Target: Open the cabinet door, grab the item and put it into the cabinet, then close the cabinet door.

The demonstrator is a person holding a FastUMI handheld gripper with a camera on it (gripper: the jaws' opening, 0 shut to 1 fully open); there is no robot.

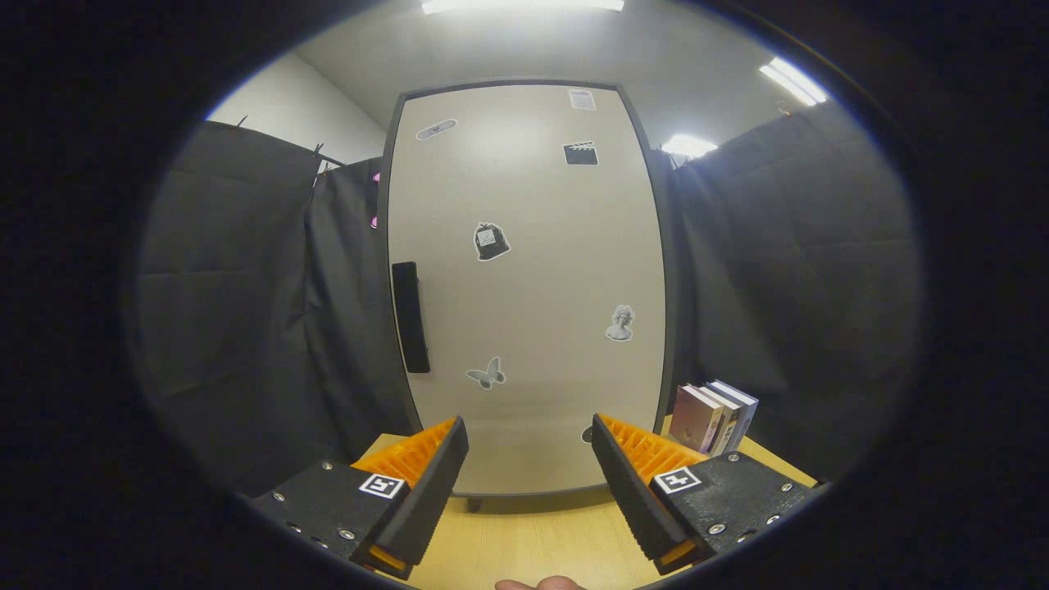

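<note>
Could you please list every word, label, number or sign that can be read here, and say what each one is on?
No text can be read.
Stickers on the cabinet door: pictures, any print too small to read.
Books beside the cabinet: spines too blurred.
Open gripper: square coded markers, no words.

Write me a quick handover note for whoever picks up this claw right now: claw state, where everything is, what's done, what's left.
Claw: open, holding nothing, pointed at the cabinet front.
Cabinet door: shut; its dark handle sits on the door's left side, beyond the left finger.
Books: standing on the wooden table just right of the cabinet, beyond the right finger.
Done: nothing yet.
Left: open the door, grab the item (probably a book), put it inside, close the door.
</note>
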